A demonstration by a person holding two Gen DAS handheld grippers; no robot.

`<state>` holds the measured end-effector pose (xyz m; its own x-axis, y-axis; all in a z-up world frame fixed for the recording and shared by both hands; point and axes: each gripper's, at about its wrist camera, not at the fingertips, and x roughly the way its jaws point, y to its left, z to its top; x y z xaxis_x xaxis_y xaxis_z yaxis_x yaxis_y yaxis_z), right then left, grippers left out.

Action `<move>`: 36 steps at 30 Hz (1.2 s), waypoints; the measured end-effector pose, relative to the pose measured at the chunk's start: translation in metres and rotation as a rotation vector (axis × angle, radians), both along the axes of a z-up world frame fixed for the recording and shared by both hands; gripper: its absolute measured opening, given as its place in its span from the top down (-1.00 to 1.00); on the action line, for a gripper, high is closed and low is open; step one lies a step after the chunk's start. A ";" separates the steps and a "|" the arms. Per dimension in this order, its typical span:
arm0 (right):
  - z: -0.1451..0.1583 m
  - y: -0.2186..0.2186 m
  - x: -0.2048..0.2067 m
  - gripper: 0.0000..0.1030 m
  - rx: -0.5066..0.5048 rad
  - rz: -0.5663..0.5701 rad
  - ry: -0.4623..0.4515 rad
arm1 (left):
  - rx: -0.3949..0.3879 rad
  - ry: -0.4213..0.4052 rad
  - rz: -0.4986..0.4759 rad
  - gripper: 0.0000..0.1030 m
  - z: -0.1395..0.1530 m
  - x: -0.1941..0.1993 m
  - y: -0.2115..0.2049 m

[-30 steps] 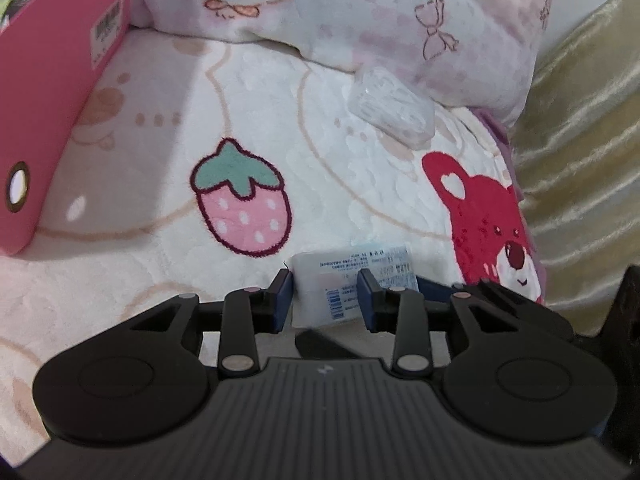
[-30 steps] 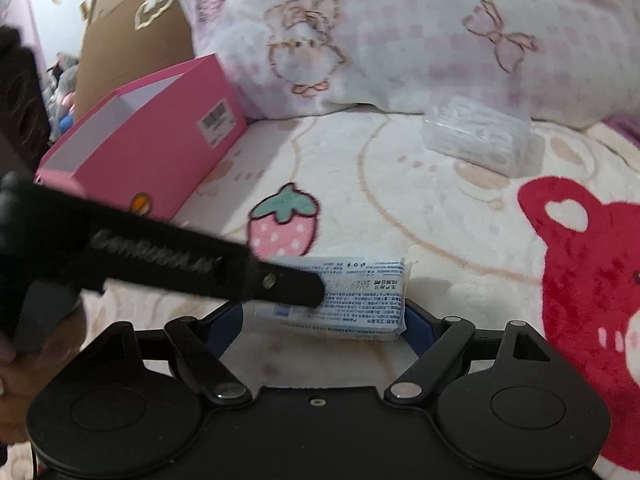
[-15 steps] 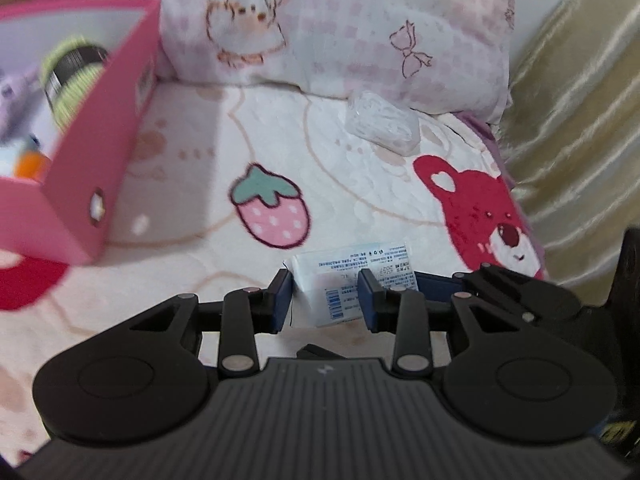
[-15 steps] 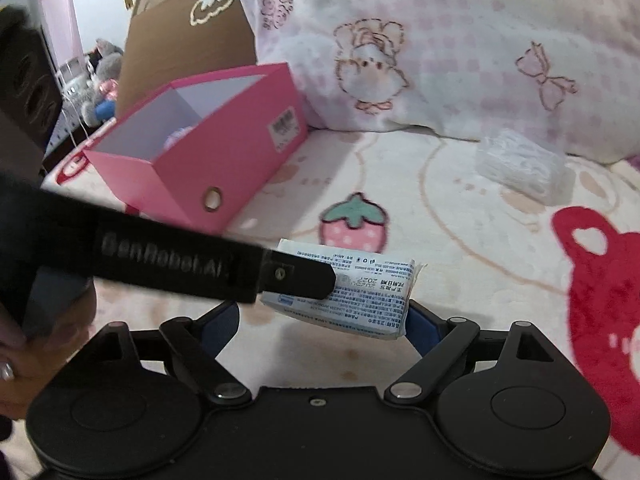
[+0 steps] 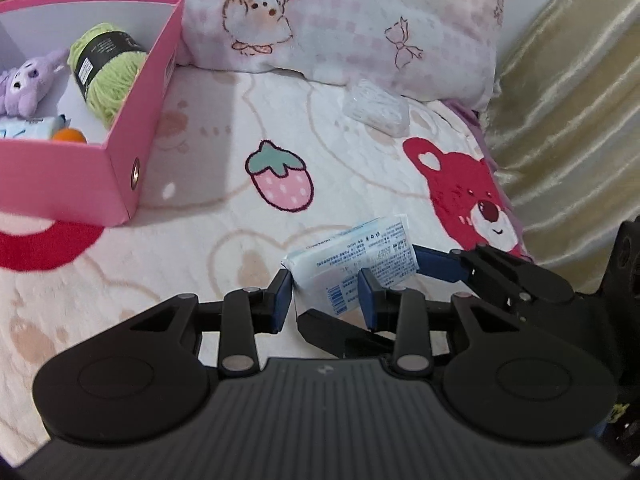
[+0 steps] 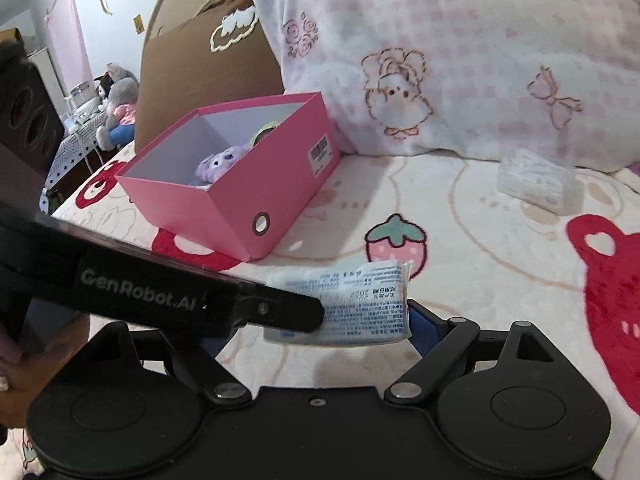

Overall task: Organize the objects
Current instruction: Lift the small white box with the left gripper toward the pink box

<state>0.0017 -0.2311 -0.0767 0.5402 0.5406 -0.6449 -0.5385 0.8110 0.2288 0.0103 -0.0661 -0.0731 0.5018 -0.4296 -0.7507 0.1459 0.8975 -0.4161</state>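
Observation:
A white and blue tissue pack [image 5: 356, 256] is held in the air by both grippers. My left gripper [image 5: 324, 300] is shut across its near end. My right gripper [image 6: 316, 332] is shut on its two short ends; the pack shows in the right wrist view [image 6: 360, 304], partly hidden by the left gripper's body [image 6: 160, 292]. A pink box [image 5: 132, 120] stands at the left and holds a green yarn ball [image 5: 108, 64], a purple plush [image 5: 24, 84] and other small items. The box also shows in the right wrist view [image 6: 248, 192].
A clear plastic packet [image 5: 376, 108] lies on the patterned blanket [image 5: 240, 184] below a pink checked pillow [image 5: 340, 20]. A gold curtain [image 5: 568, 100] hangs at the right. A brown cardboard piece [image 6: 200, 60] stands behind the box.
Both grippers have lifted the tissue pack higher off the blanket and moved left towards the pink box, whose inside has come into view. Both grips are unchanged.

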 end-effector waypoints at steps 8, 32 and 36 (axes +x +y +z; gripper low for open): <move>0.002 0.006 -0.011 -0.77 -0.002 -0.019 0.000 | -0.036 0.007 -0.004 0.36 0.008 -0.014 0.011; 0.038 0.074 -0.063 -0.73 -0.090 -0.107 -0.079 | -0.069 0.007 0.067 0.36 0.038 -0.047 0.067; 0.047 0.083 -0.063 -0.73 -0.089 -0.079 -0.074 | -0.058 -0.002 0.078 0.36 0.048 -0.052 0.077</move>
